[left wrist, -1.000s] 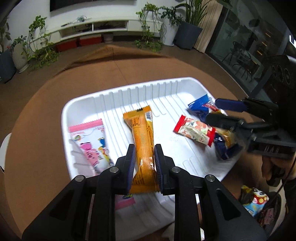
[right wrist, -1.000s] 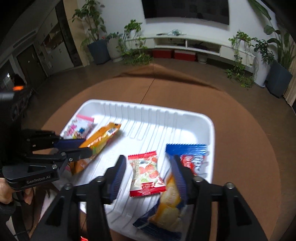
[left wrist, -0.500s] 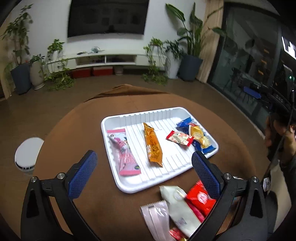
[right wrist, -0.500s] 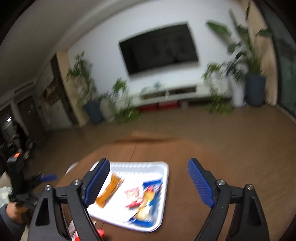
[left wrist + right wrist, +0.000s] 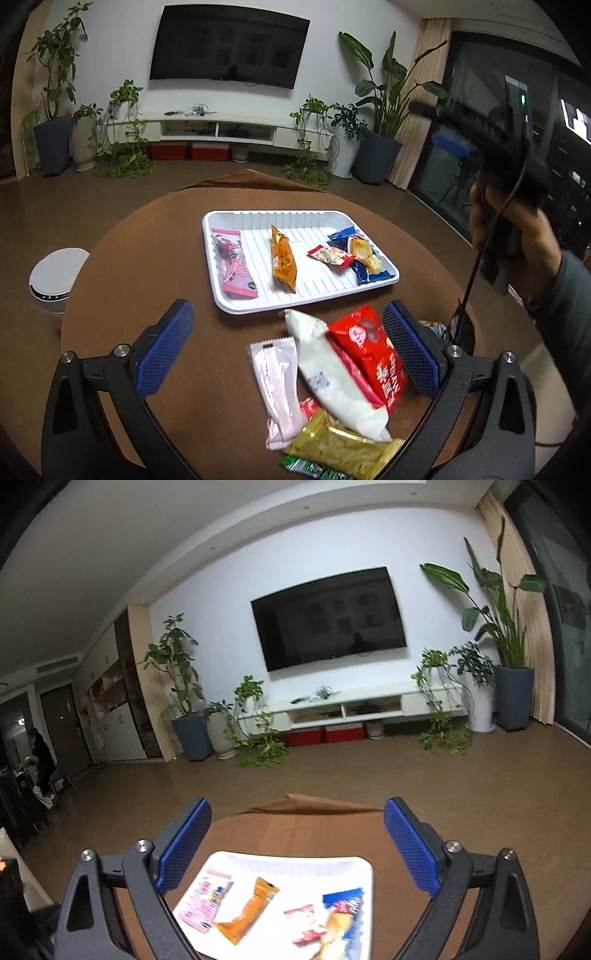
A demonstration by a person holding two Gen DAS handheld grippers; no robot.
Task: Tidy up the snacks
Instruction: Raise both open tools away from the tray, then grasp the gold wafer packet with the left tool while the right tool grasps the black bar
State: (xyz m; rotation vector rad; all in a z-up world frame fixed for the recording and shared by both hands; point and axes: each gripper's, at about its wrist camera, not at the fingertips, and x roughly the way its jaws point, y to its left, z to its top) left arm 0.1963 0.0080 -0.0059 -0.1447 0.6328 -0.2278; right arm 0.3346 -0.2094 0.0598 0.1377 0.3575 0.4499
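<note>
A white ribbed tray (image 5: 236,306) on the round brown table holds a pink packet (image 5: 232,266), an orange packet (image 5: 283,258), a small red-and-white packet (image 5: 330,255) and blue and yellow packets (image 5: 364,254). My left gripper (image 5: 287,310) hangs wide open over a loose pile on the near side of the tray: a pale pink packet (image 5: 277,380), a white packet (image 5: 332,376), a red packet (image 5: 373,350) and a gold packet (image 5: 340,446). My right gripper (image 5: 297,806) is raised above the tray (image 5: 295,860), its jaws still opening with nothing between them.
A hand (image 5: 517,229) holds the right gripper high at the right edge of the left wrist view. A white round device (image 5: 55,277) stands on the floor to the left of the table (image 5: 147,258). Potted plants and a TV console line the far wall.
The left gripper let go of the orange packet, opened wide and pulled back and up. The right gripper released the yellow and blue packets into the tray, opened, rose and tilted upward.
</note>
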